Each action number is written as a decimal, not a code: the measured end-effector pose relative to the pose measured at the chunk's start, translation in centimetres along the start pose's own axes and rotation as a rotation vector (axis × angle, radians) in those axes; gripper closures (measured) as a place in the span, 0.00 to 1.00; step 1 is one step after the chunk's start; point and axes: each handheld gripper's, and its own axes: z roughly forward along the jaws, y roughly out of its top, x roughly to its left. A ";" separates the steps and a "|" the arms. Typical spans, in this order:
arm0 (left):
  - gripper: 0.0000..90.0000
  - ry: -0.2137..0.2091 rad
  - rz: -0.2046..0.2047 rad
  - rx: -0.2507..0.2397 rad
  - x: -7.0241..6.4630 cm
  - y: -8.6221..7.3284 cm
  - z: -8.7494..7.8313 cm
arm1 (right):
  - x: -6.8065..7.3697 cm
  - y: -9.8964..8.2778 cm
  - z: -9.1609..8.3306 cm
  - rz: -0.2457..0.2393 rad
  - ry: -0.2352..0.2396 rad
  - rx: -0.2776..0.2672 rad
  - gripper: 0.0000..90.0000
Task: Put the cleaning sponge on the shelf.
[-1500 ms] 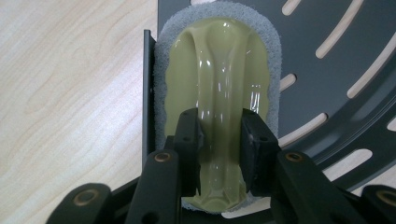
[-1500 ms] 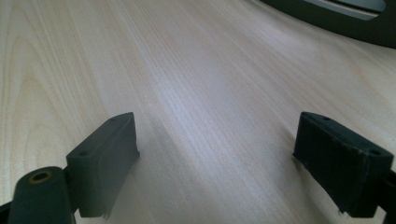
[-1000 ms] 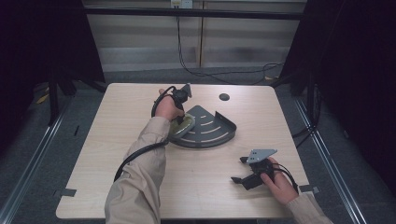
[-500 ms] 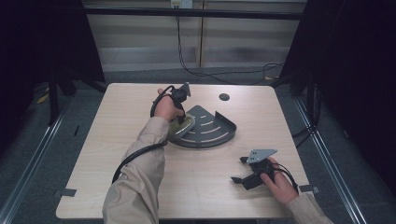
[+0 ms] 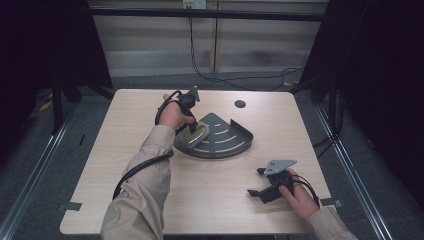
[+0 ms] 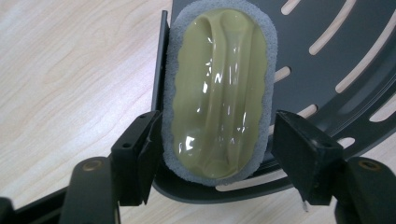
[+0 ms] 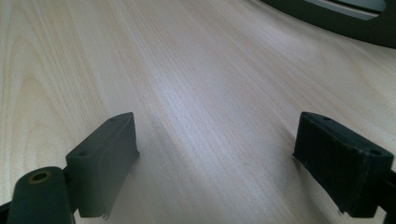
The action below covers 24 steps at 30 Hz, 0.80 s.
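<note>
Left claw (image 6: 215,149): jaws apart, set one to each side of the sponge; the left jaw is just beside its edge, the right jaw stands clear. Whether either jaw touches cannot be told.
Sponge (image 6: 219,88): oval, yellow-green, in glossy wrap with a grey foam rim; lying in the near left part of the rack.
Long axis: the sponge is seen to run straight away from the claw, between the jaws, so a closing would be across its short width.
Rack (image 5: 225,137): dark, fan-shaped, slotted tray with a raised wall; placed at mid-surface. Nothing but the sponge can be made out in it.
Right claw (image 5: 261,181): jaws wide apart, nothing held; rested low over bare wood at the near right, well apart from the rack.
Nearer hand: the left, already at the sponge.
Surface (image 5: 125,150): pale wood; a small dark disc (image 5: 240,104) is noted at the far side.
Judgement: either a grip or a release is in hand; it cannot be decided here.
</note>
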 end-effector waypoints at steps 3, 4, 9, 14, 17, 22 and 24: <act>0.33 0.000 -0.002 -0.004 0.1 -0.4 -0.3 | 0.0 0.0 0.0 0.001 0.001 0.000 0.14; 0.32 -0.003 0.004 -0.005 0.2 -0.4 -0.4 | 0.0 0.0 0.0 0.001 0.001 0.000 0.14; 0.30 -0.008 0.000 -0.007 0.2 -1.0 -0.7 | 0.0 0.0 0.0 0.001 0.001 0.000 0.14; 0.29 -0.008 0.010 -0.011 0.2 -1.6 -1.2 | 0.0 0.0 0.0 -0.001 0.001 0.000 0.14; 0.29 -0.008 0.014 -0.015 0.1 -2.0 -1.6 | 0.0 0.0 0.0 -0.001 0.000 0.001 0.14; 0.29 -0.009 0.013 -0.027 0.3 -2.9 -2.3 | 0.0 0.0 0.0 0.000 0.001 0.000 0.14; 0.29 -0.007 0.011 -0.025 0.6 -3.4 -2.4 | 0.0 0.0 0.0 -0.002 0.001 0.000 0.14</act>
